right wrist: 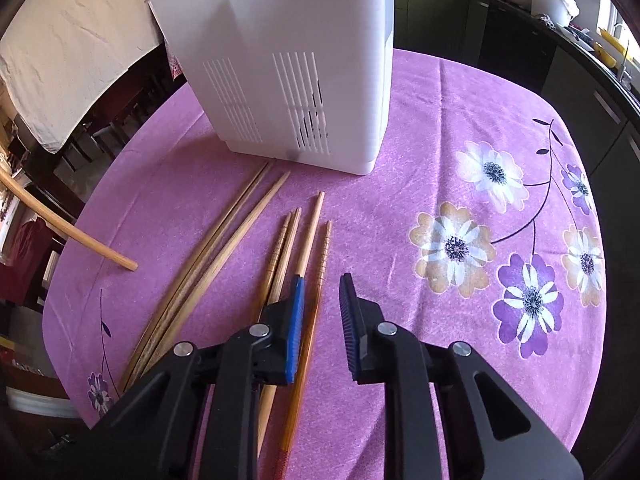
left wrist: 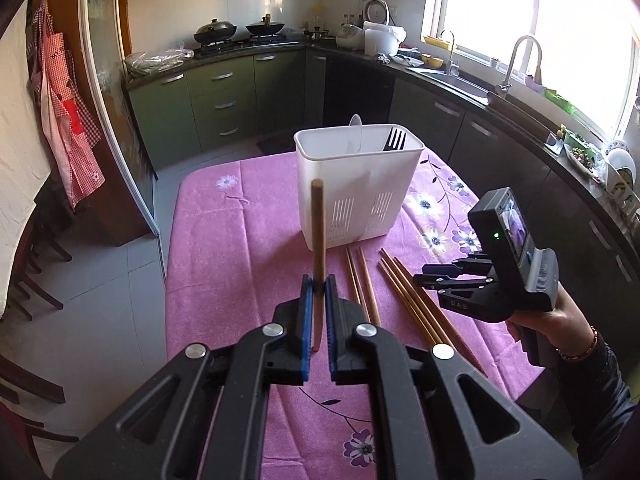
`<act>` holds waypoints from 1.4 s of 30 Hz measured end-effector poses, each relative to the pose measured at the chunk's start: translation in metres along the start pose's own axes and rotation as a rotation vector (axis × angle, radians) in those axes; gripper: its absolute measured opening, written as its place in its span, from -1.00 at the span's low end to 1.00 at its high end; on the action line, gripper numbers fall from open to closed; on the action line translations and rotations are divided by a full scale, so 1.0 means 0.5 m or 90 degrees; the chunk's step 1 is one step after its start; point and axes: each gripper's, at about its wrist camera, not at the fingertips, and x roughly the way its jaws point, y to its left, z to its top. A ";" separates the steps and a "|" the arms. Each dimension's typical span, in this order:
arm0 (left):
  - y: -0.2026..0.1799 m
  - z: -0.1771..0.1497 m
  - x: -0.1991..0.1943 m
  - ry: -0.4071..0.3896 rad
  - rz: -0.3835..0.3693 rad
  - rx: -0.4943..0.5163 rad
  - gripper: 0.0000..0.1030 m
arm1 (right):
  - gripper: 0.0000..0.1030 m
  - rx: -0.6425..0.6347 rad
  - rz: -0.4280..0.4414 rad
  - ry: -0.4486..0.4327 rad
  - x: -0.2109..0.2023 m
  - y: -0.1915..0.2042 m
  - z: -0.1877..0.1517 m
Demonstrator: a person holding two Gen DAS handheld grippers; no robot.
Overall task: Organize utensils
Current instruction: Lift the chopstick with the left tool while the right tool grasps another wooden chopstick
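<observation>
Left claw (left wrist: 319,286): pads clamped on a single wooden chopstick (left wrist: 318,236), held clear of the desk, its long axis running from the pads up and away toward the white utensil holder (left wrist: 356,184). The holder lies straight ahead on the far side, standing upright on the purple flowered cloth (left wrist: 224,240) of the desk; a black fork (left wrist: 394,139) and what looks like a pale spoon (left wrist: 355,132) already stand inside. Judgement: left hand is the nearer to a deposit, and the move turns on lifting the stick's lower end over the near rim of the holder. Right claw (right wrist: 322,312): jaws apart and not gripping, lowered over the loose chopsticks (right wrist: 276,248) lying on the cloth near the holder's base. One reddish-brown chopstick (right wrist: 308,320) runs between its pads, closer to the left pad; I cannot tell whether that pad touches it. The loose sticks fan roughly lengthwise along the claw's own pointing direction, thin ends toward the holder. Obstruction: neighbouring sticks lie touching or just beside the target, so a closing grip may catch two. In the left wrist view the right claw sits to the right, just beside the stick bundle, well clear of the path to the holder. Kitchen cabinets (left wrist: 224,92) and sink (left wrist: 452,78) stand far behind, irrelevant.
</observation>
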 end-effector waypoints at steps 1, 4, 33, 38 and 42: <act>0.000 0.000 -0.001 0.000 -0.001 0.000 -0.88 | -0.63 -0.001 -0.001 0.003 0.003 0.002 0.000; 0.001 -0.002 0.000 -0.001 -0.002 0.000 -0.88 | -0.63 -0.006 -0.004 0.010 0.002 0.003 -0.003; 0.002 -0.001 0.003 0.001 0.001 0.007 -0.88 | -0.85 -0.022 -0.035 0.036 0.020 0.025 0.005; 0.002 -0.001 0.004 0.003 0.004 0.011 -0.88 | -0.87 -0.007 -0.016 0.008 -0.010 0.017 0.011; 0.002 -0.001 0.004 0.005 0.006 0.014 -0.88 | -0.87 -0.001 -0.006 -0.053 -0.086 0.011 0.019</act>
